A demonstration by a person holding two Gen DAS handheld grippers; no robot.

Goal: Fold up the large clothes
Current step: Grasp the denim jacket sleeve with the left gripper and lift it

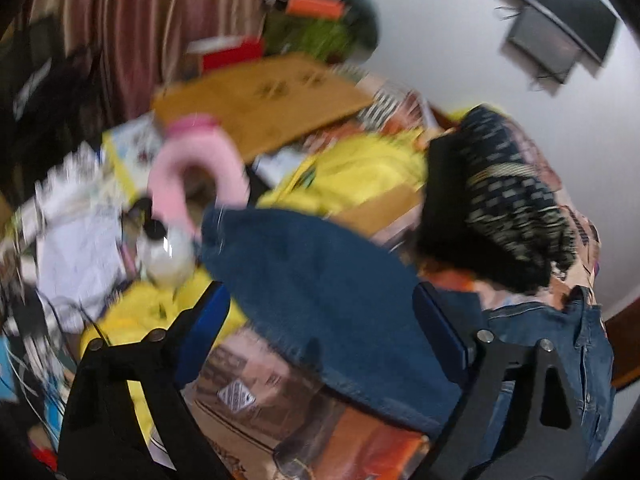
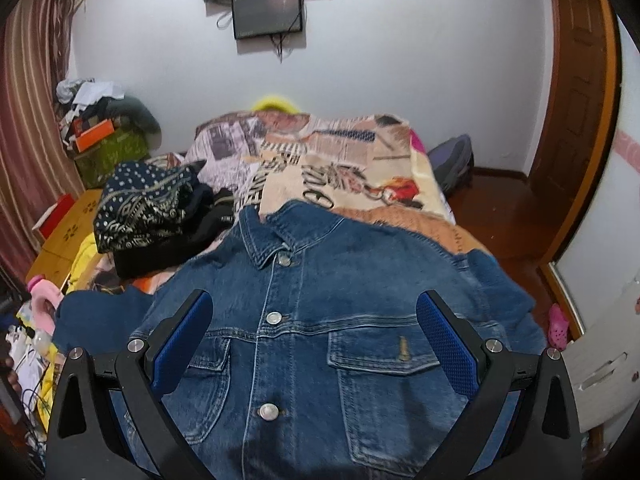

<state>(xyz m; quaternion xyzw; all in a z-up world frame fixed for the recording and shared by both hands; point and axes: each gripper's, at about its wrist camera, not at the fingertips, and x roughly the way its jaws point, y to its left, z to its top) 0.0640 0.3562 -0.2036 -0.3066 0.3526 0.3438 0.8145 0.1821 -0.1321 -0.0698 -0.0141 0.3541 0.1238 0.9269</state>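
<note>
A blue denim jacket [image 2: 320, 320] lay front-up on the bed [image 2: 400, 208], buttoned down the middle, its collar toward the far wall and its chest pockets nearest the right wrist camera. The right gripper [image 2: 316, 340] hovered over the jacket's chest with its blue-padded jaws spread wide — nothing was between the pads, and whether they touched the cloth could not be told. In the blurred left wrist view, the left gripper [image 1: 320, 336] also stood with its jaws apart, pointing down at one denim sleeve [image 1: 320, 280] stretched out toward the bed's cluttered edge; the sleeve lay in the gap between the fingers, yet the pads were not pressing on it. Just beside the jacket's shoulder sat a heap of dark patterned clothes [image 2: 160, 208] on the printed bedspread [image 2: 340, 160]. A pink ring-shaped cushion [image 1: 196, 168] and yellow cloth [image 1: 360, 172] lay beyond the sleeve, among papers — too smeared to read.
</note>
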